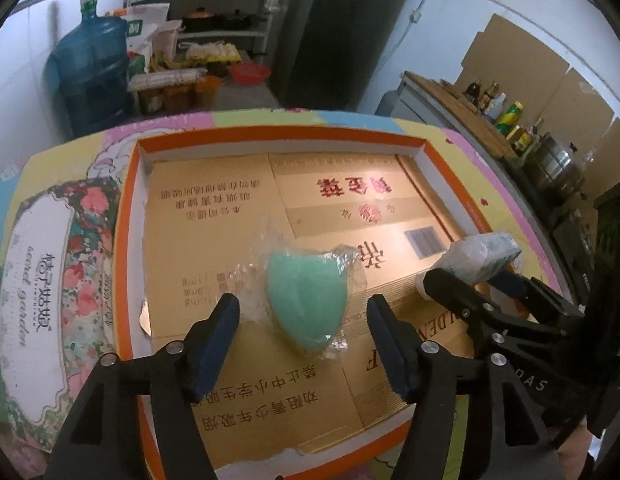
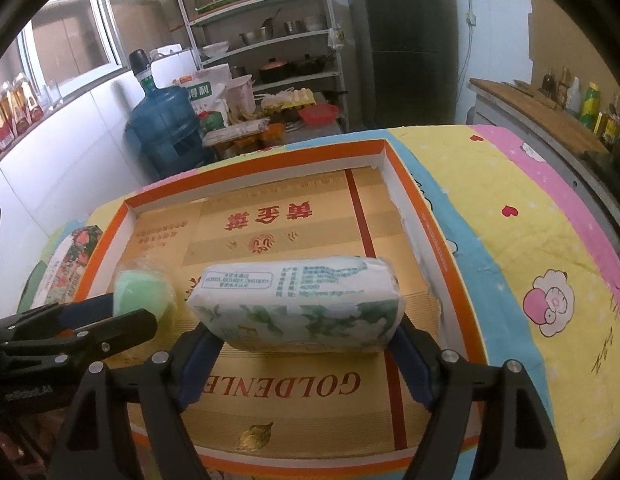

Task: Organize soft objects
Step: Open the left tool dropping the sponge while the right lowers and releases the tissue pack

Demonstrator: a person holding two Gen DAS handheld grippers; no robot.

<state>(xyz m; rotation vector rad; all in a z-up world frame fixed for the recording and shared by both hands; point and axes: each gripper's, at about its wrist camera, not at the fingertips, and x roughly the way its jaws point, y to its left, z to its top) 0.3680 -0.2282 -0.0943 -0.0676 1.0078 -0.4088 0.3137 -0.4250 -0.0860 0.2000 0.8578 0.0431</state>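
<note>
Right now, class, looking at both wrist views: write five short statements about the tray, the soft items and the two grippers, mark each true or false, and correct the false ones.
1. The green sponge lies inside the orange-rimmed tray. True.
2. The left gripper is clamped on the sponge. False: its jaws stand open, clear of it.
3. The tissue pack sits between the right gripper fingers. True.
4. The sponge is bare. False: it is in clear plastic wrap.
5. The tray is lined with blue cloth. False: gold printed cardboard lines it.
</note>
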